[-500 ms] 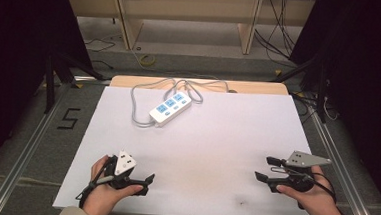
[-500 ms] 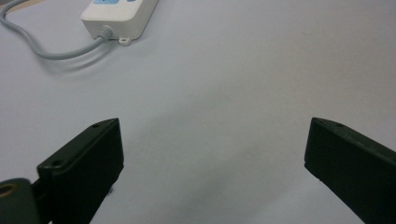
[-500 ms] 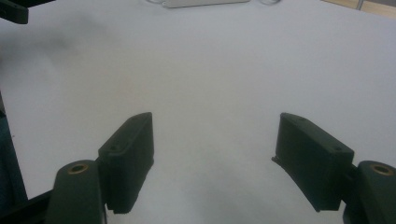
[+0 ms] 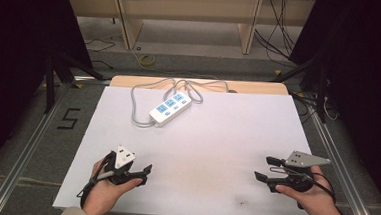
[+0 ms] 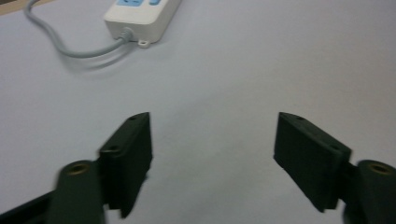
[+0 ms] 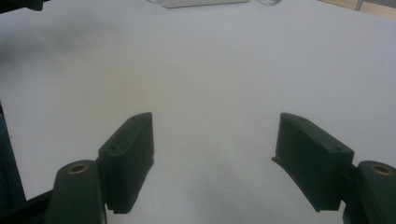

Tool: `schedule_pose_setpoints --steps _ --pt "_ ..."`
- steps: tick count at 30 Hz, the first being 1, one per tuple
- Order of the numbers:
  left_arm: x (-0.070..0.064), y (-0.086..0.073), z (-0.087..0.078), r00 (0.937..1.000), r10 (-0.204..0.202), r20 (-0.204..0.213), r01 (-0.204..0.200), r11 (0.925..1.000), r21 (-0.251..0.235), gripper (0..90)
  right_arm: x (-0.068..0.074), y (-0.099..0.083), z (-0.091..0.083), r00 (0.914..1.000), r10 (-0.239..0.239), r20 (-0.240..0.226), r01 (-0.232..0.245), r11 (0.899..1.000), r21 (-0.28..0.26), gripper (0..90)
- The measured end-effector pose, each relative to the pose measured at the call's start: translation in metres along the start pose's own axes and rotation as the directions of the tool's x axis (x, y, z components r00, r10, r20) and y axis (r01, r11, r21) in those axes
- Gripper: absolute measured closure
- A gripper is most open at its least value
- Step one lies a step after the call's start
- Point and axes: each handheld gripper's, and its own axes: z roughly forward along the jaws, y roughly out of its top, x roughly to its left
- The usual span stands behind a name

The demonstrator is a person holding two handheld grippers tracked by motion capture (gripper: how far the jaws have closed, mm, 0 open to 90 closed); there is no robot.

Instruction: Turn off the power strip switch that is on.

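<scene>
Left hand (image 4: 104,185): at the near left edge of the counter, wrapped around the left tongs, forearm entering from the bottom of the high view.
Left tongs (image 4: 147,174): low over the white sheet, pointing toward the middle of the counter; jaws spread wide in the left gripper view (image 5: 212,161), nothing between them, only bare sheet in the gap.
Right hand (image 4: 309,195): at the near right edge of the counter, gripping the right tongs, a black cable looped over the wrist.
Right tongs (image 4: 264,168): pointing left toward the centre of the counter, grey three-cornered plate on top; jaws wide apart in the right gripper view (image 6: 212,161), holding nothing.
Counter (image 4: 225,155): covered by a white sheet, a strip of bare wood along the far edge; a small dark speck near the front edge, between the two hands.
Power strip (image 4: 170,108): white with blue sockets, lying flat and slanted on the far left part of the sheet, well apart from both tongs; near end visible at the top of the left gripper view (image 5: 140,16).
Cord (image 4: 137,104): grey, leaving the near end of the power strip, curling left and looping back along the far edge of the counter.
Floor (image 4: 37,128): grey, with a dark mark shaped like a 5 left of the counter.
Shelves (image 4: 184,12): pale wood, beyond the counter, loose cables lying under them.
</scene>
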Motion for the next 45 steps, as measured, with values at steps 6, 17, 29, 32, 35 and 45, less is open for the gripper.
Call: schedule_pose_setpoints --steps 6,17,29,32,35,45 --pt "0.000 0.009 0.002 1.0000 0.009 0.004 -0.009 0.9994 -0.033 68.9 -0.001 0.000 0.002 1.0000 -0.002 -0.002 0.002 1.000 0.009 28.5" --pt "0.007 0.024 0.019 0.9997 0.022 -0.010 -0.022 0.9995 0.022 89.7 0.000 0.001 0.007 1.0000 -0.003 0.000 0.003 1.000 0.013 28.5" --pt "0.017 0.039 0.036 0.9991 0.028 -0.031 -0.026 0.9980 0.058 89.7 0.001 -0.001 0.007 1.0000 -0.004 0.001 0.004 1.000 0.020 28.4" --pt "0.018 0.044 0.039 0.9992 0.024 -0.032 -0.022 0.9972 0.072 89.8 0.001 -0.001 0.007 1.0000 -0.003 0.002 0.003 1.000 0.020 28.5" --pt "0.018 0.048 0.041 0.9992 0.026 -0.031 -0.024 0.9968 0.076 89.8 0.001 -0.002 0.007 1.0000 -0.001 0.001 0.001 1.000 0.019 28.4" --pt "0.020 0.062 0.053 0.9994 0.014 -0.033 -0.011 0.9962 0.086 89.8 0.002 -0.003 0.006 1.0000 -0.001 0.002 0.001 1.000 0.018 28.4"
